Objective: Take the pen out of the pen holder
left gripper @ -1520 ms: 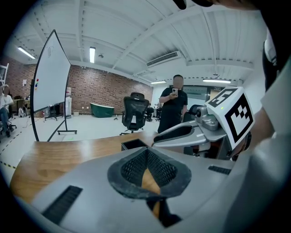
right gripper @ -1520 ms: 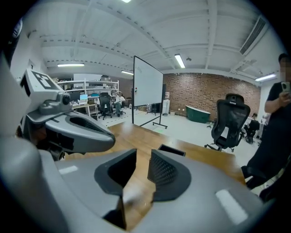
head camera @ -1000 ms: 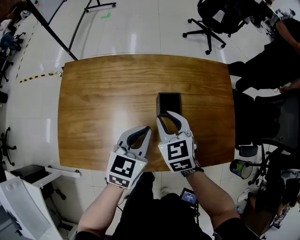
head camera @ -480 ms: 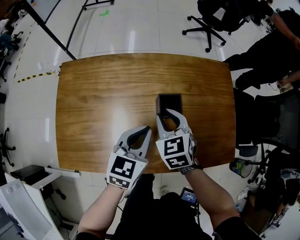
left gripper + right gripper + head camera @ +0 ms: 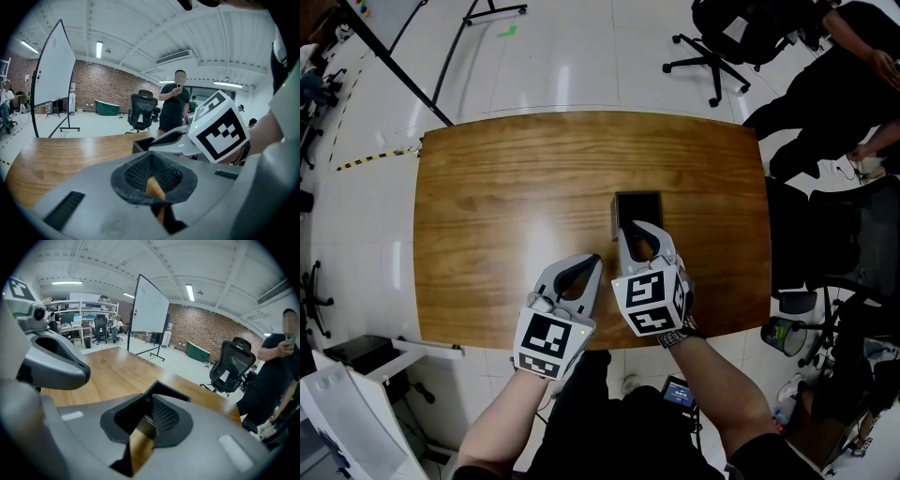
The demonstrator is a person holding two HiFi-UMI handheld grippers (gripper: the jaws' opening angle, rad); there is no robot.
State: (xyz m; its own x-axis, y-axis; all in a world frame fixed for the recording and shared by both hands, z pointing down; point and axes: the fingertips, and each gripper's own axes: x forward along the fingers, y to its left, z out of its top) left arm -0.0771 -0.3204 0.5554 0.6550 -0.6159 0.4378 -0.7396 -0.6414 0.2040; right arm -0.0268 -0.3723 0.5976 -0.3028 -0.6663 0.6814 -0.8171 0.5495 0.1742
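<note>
A black square pen holder (image 5: 637,208) stands on the wooden table (image 5: 506,187), right of centre. Its inside is dark and I see no pen in any view. My right gripper (image 5: 639,229) is shut and empty, with its tips at the holder's near edge. In the right gripper view the holder (image 5: 172,393) shows just past the closed tips (image 5: 152,400). My left gripper (image 5: 594,261) is shut on nothing and rests lower left of the holder, beside the right one. The left gripper view shows its closed jaws (image 5: 152,155), with the holder (image 5: 140,146) partly hidden behind the right gripper (image 5: 171,139).
The table's near edge runs just under both marker cubes. Beyond the far edge stand an office chair (image 5: 722,37) and a whiteboard stand (image 5: 441,84). A person in dark clothes (image 5: 834,103) is beside the table's right end, with other chairs and gear (image 5: 825,309).
The right gripper has shifted slightly and tipped its marker cube up a little, tips still at the holder's near edge. The left gripper has stayed put.
</note>
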